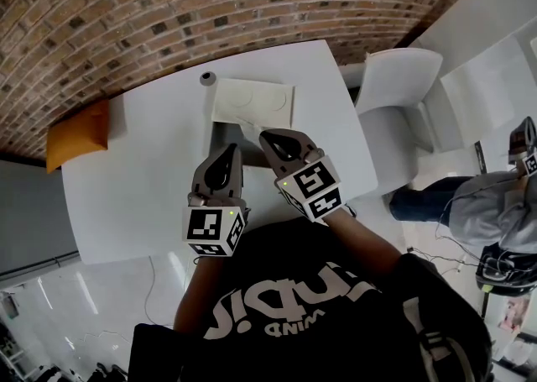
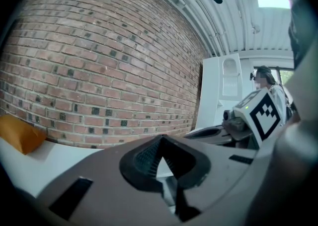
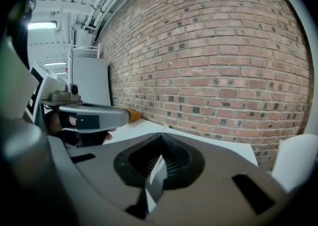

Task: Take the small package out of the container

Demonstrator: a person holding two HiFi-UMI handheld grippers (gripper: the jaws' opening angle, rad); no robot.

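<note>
Pinching the small package [image 3: 155, 173] edge-on, the right gripper [image 1: 265, 135] sits just near the near edge of the container [image 1: 252, 102], a flat white tray or box lying toward the far side of the white table [image 1: 143, 179]. Its jaws are together on the package. The right gripper view shows a thin pale sliver running up between the ribbed black pads, with a small wisp poking out past the tips. The grip takes the package by its thin side, probably because something this flat offers no other hold. The gripper tilts slightly downward and toward the far side, which keeps the package over the table and not over the person's lap.

From the head view the package looks to be out of the container, or nearly so, although it is too thin there for the gap to be judged with confidence.

To the left and a little nearer, the left gripper [image 1: 232, 149] is close beside the right one and just short of the container without clearly touching it. In its own view the jaws meet at the tips. A small white triangle shows in the gap behind them, and it cannot be told whether that is the table seen through or something held. This position suggests it is standing by to steady the container if that should drag along.
</note>
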